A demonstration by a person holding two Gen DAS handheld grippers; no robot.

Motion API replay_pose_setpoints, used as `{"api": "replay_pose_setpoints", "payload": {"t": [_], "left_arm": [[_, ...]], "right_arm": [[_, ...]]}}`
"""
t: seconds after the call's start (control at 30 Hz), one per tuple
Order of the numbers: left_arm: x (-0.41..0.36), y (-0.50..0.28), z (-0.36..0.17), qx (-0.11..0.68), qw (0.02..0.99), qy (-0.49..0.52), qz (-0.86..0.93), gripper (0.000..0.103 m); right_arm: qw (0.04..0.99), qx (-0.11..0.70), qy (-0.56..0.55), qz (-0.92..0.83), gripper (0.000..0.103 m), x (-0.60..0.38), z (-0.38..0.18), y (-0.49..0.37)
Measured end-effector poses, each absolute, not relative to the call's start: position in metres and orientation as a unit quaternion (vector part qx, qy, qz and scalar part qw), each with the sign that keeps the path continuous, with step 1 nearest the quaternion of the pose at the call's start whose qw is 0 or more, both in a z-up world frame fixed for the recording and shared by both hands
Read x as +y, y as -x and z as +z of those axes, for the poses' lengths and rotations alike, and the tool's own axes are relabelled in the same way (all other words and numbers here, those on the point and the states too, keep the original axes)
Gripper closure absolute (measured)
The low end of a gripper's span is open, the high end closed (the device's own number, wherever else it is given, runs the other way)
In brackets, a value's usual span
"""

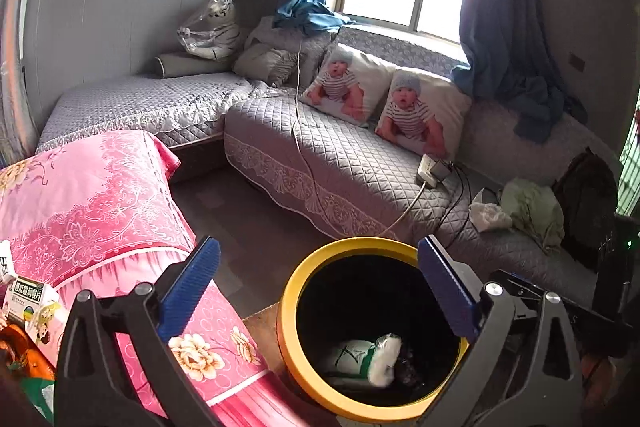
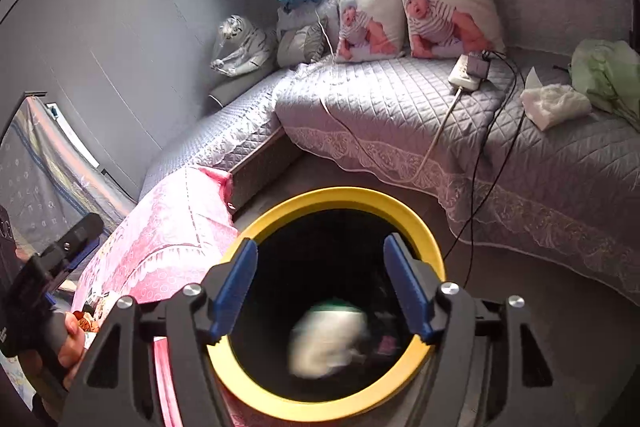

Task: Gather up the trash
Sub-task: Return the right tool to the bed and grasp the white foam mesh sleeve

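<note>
A black trash bin with a yellow rim (image 1: 289,307) (image 2: 340,195) stands on the floor beside a pink-covered table. My left gripper (image 1: 319,254) hangs open above the bin's left side, its blue pads wide apart and holding nothing. A white and green wrapper (image 1: 366,351) lies at the bottom of the bin. My right gripper (image 2: 322,246) is open right over the bin's mouth. Below it, inside the bin, a white and green wrapper (image 2: 328,341) shows blurred and is not touched by the pads. A crumpled white tissue (image 2: 554,105) (image 1: 490,215) lies on the sofa.
A pink flowered cloth (image 1: 100,207) covers the table at left, with a medicine box (image 1: 36,303) on it. The grey quilted sofa (image 2: 400,107) carries a power strip (image 2: 466,75) with cables hanging to the floor, a green bag (image 2: 604,71) and two printed pillows. A hand (image 2: 72,341) shows at lower left.
</note>
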State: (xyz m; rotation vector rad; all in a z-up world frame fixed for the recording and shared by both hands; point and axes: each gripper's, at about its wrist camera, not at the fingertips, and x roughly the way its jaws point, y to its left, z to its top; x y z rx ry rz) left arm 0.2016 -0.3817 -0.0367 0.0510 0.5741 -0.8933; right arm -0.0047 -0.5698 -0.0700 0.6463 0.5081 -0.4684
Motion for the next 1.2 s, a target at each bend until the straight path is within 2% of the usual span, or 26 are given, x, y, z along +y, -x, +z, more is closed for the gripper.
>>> {"api": "replay_pose_setpoints", "payload": {"t": [0.2,0.33,0.5,0.6,0.73,0.83,1.03,1.2], "left_arm": [[-0.305,-0.203,0.001,0.262,0.881,0.026,-0.392,0.008],[-0.231,-0.200,0.028,0.221,0.909,0.015,-0.353,0.008],[-0.134,-0.187,0.044,0.165,0.963,-0.041,-0.208,0.008],[-0.076,-0.185,0.041,0.157,0.977,-0.055,-0.130,0.008],[0.004,-0.176,0.022,0.165,0.984,-0.004,-0.071,0.008],[0.047,-0.167,-0.002,0.200,0.977,0.018,-0.070,0.008],[0.087,-0.133,-0.036,0.220,0.965,-0.002,-0.146,0.008],[0.118,-0.120,-0.047,0.238,0.964,0.028,-0.120,0.008]], "right_arm": [[0.915,0.219,-0.284,-0.185,0.036,-0.547,-0.052,0.013],[0.940,0.198,-0.242,-0.134,0.035,-0.519,-0.034,0.012],[0.966,0.177,-0.184,-0.034,0.026,-0.473,-0.012,0.007],[0.972,0.179,-0.148,0.039,0.023,-0.440,-0.002,-0.004],[0.966,0.205,-0.102,0.122,0.020,-0.392,0.002,-0.026],[0.951,0.242,-0.092,0.167,0.020,-0.359,-0.005,-0.047],[0.919,0.291,-0.067,0.256,0.020,-0.283,-0.023,-0.068],[0.884,0.305,0.027,0.354,0.020,-0.190,-0.024,-0.067]]}}
